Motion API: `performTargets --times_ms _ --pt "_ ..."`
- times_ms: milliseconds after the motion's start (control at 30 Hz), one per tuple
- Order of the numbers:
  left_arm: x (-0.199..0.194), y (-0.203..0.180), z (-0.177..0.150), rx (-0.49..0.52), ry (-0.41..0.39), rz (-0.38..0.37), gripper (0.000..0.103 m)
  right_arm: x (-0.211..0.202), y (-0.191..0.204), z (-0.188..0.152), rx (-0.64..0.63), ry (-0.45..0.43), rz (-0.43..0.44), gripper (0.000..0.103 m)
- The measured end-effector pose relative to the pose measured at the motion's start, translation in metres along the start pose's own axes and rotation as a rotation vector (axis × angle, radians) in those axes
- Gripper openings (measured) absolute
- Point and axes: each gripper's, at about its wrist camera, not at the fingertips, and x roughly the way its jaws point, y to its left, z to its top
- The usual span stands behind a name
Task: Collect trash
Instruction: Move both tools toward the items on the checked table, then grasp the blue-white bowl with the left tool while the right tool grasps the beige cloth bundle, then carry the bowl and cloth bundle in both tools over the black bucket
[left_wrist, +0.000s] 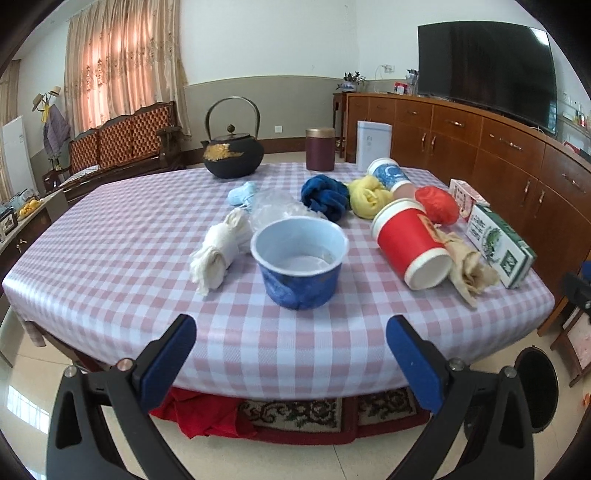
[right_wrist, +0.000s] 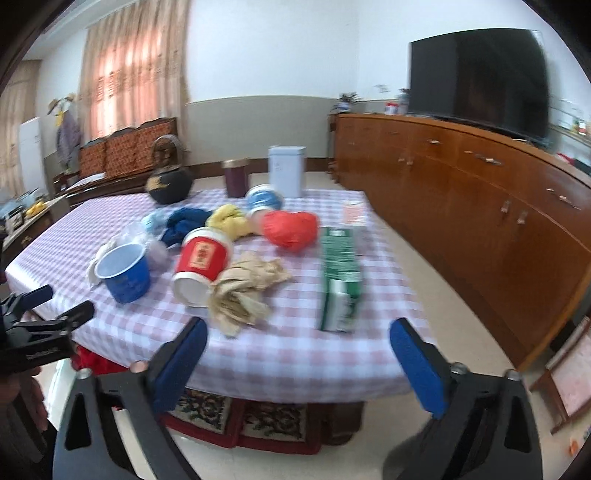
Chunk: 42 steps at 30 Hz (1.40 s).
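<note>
Trash lies on a table with a pink checked cloth (left_wrist: 110, 236). In the left wrist view my left gripper (left_wrist: 291, 328) stands open at the near edge with nothing between its fingers, facing a blue paper bowl (left_wrist: 301, 266). Left of the bowl lies a white tissue wad (left_wrist: 218, 254), and to its right a tipped red cup (left_wrist: 410, 243). My right gripper (right_wrist: 299, 328) is open and empty too, short of crumpled brown paper (right_wrist: 243, 291) and a green carton (right_wrist: 340, 273). The left gripper (right_wrist: 48, 314) also shows at that view's left edge.
Farther back lie a red ball (left_wrist: 437, 205), yellow cloth (left_wrist: 369, 195), blue cloth (left_wrist: 325, 197) and clear plastic (left_wrist: 273, 208). A black teapot (left_wrist: 232, 155), maroon canister (left_wrist: 320, 149) and white tin (left_wrist: 373, 146) stand at the far edge. A dark bin (left_wrist: 535, 391) sits on the floor right; wooden cabinets (right_wrist: 480, 206) line the wall.
</note>
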Motion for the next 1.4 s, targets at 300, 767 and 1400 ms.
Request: performTargets --times_ms 300,767,1400 --pt "0.040 -0.002 0.008 -0.015 0.021 0.000 0.103 0.077 0.036 0.000 -0.077 0.101 0.087 0.072" --pt "0.073 -0.002 0.022 -0.049 0.013 -0.012 0.098 0.133 0.035 0.010 -0.050 0.145 0.114 0.033" --pt "0.036 0.000 0.032 -0.044 -0.038 -0.037 0.077 0.070 0.030 0.028 -0.052 0.010 0.123 0.013"
